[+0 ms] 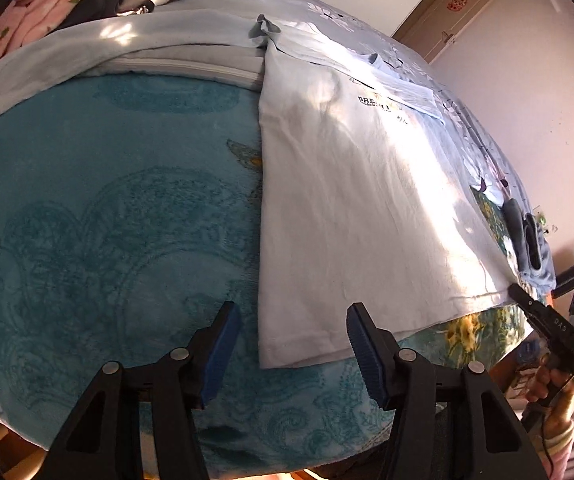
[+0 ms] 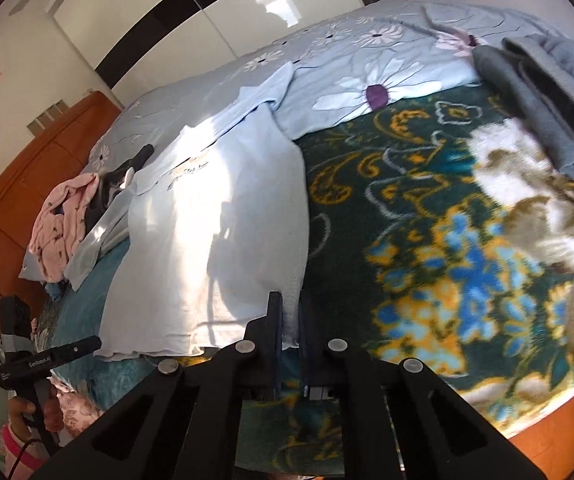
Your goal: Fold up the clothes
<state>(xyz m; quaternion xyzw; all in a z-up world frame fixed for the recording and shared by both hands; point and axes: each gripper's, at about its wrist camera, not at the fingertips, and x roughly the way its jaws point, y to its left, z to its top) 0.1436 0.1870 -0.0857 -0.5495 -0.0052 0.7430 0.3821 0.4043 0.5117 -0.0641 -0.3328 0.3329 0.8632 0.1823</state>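
A pale blue T-shirt (image 1: pixel 351 208) lies flat on the bed, collar far, hem near; it also shows in the right wrist view (image 2: pixel 215 240). My left gripper (image 1: pixel 293 354) is open, its blue pads straddling the shirt's near left hem corner without touching. My right gripper (image 2: pixel 290 320) is shut on the shirt's right hem corner; it appears at the right edge of the left wrist view (image 1: pixel 527 304).
A teal patterned blanket (image 1: pixel 87 240) covers the bed. A long pale blue cloth (image 1: pixel 87 52) lies beyond it. Pink clothes (image 2: pixel 63 220) and dark items are piled at the head end. Folded grey clothes (image 2: pixel 547 92) sit on the right. A floral blanket (image 2: pixel 447 248) lies beside the shirt.
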